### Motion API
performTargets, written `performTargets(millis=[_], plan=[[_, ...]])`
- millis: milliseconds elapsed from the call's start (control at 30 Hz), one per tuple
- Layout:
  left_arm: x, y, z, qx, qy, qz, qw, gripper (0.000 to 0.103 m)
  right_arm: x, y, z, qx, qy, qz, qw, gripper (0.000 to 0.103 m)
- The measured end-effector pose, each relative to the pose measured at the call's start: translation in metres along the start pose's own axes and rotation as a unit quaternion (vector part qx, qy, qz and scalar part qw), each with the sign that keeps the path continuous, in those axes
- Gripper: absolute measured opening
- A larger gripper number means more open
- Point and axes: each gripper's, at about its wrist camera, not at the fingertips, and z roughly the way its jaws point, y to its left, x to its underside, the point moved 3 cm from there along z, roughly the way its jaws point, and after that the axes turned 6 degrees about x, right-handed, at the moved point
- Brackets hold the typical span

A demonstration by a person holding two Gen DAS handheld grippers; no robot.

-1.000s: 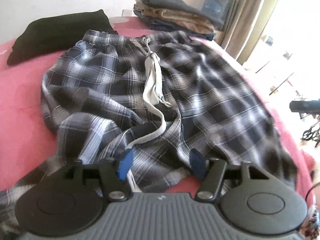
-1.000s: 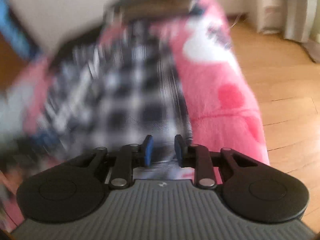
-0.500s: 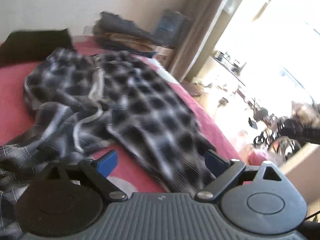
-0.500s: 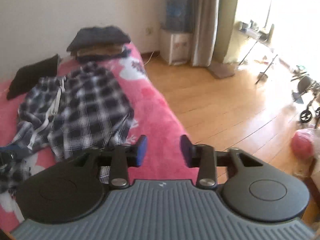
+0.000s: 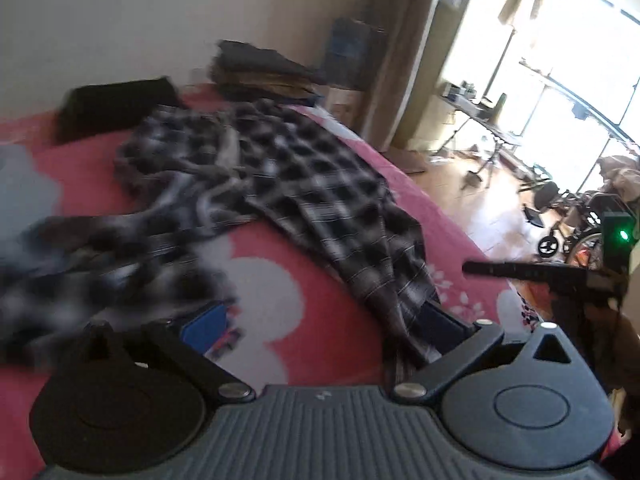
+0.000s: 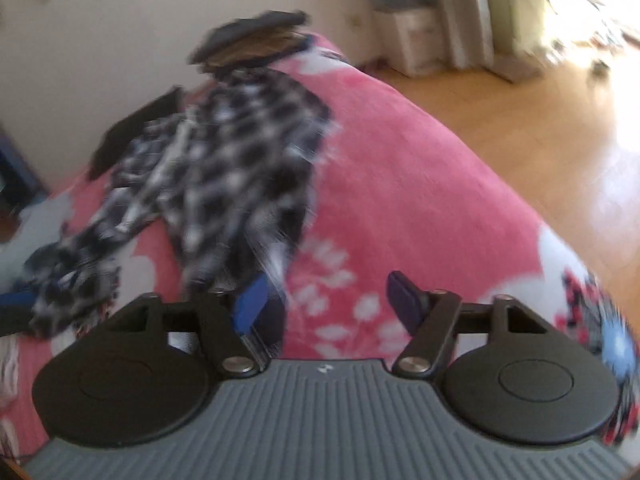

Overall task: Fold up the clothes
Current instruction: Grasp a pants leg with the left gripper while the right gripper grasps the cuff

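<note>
Plaid trousers (image 5: 312, 184) lie unfolded on the bed (image 5: 260, 280); left tongs (image 5: 324, 326) and right tongs (image 6: 322, 298), just opened wide and empty, must next take the hems.

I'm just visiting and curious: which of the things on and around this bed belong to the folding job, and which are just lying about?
Part of the job:
- plaid trousers, spread out
- stack of folded clothes
- black folded garment
- left tongs and right tongs, both open

Just lying about:
- pink blanket
- wheelchair
- curtain

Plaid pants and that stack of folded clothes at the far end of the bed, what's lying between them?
Nothing separate shows: in the left wrist view the plaid pants reach right up to the stack of folded clothes, though blur hides whether they touch.
</note>
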Motion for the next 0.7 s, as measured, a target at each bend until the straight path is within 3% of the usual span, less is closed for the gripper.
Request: performTargets(millis=[33,133,267,367,433,567,700], plan=[[0.000,0.000,-0.018,-0.020,-0.003,0.003,0.9998,0.103,-0.006,0.005,-0.004,-0.021,-0.009,-0.013,1.000,0.086],[0.000,0.000,-0.066,-0.096,-0.010,0.005,0.9954,0.103,-0.021,0.019,-0.011,-0.079,-0.025,-0.055,0.995,0.090],[0.008,-0.005,-0.095,-0.145,0.004,-0.012,0.9894,0.103,-0.031,0.029,-0.014,-0.154,0.000,-0.109,0.982,0.100],[0.027,-0.026,-0.070,-0.125,0.061,0.008,0.9903,0.103,-0.035,0.028,-0.017,-0.167,0.027,-0.123,0.978,0.102],[0.047,-0.049,-0.042,-0.099,0.098,0.037,0.9896,0.103,-0.035,0.027,-0.015,-0.168,0.070,-0.122,0.976,0.102],[0.080,-0.094,0.002,-0.022,0.132,0.095,0.9864,0.099,-0.013,0.025,-0.013,-0.175,0.137,-0.142,0.965,0.102],[0.098,-0.112,0.015,0.004,0.153,0.105,0.9826,0.094,0.026,0.026,-0.022,-0.187,0.162,-0.155,0.956,0.098]])
